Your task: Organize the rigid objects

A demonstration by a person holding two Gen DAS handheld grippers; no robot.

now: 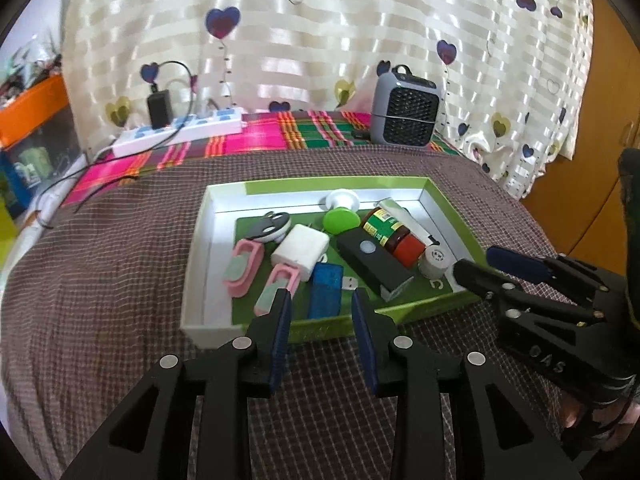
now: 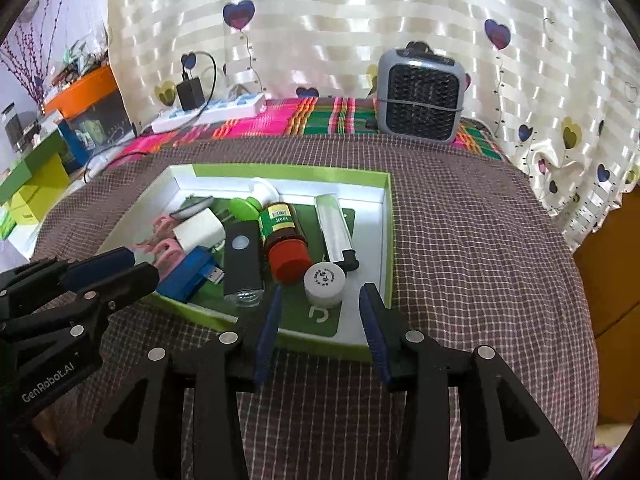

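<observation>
A shallow green-edged box [image 1: 200, 248] [image 2: 386, 240] lies on the checked cloth and holds several small items. Among them are a blue USB stick [image 1: 326, 290] [image 2: 188, 274], two pink clips [image 1: 242, 266], a white charger block [image 1: 300, 250] [image 2: 198, 234], a black rectangular device [image 1: 372, 264] [image 2: 240, 256], a red-capped brown bottle [image 1: 394, 236] [image 2: 286, 244] and a small white jar [image 1: 435, 261] [image 2: 324, 282]. My left gripper [image 1: 320, 300] [image 2: 140, 266] hovers open over the box's near edge, by the blue stick. My right gripper [image 2: 322, 292] [image 1: 476, 262] hangs open just short of the white jar. Neither holds anything.
A grey mini heater [image 1: 404, 110] [image 2: 420, 96] stands at the back of the cloth. A white power strip [image 1: 180, 130] [image 2: 208, 114] with a black adapter and trailing cables lies at the back left. Curtains hang behind. Coloured boxes [image 2: 32, 176] sit off to the left.
</observation>
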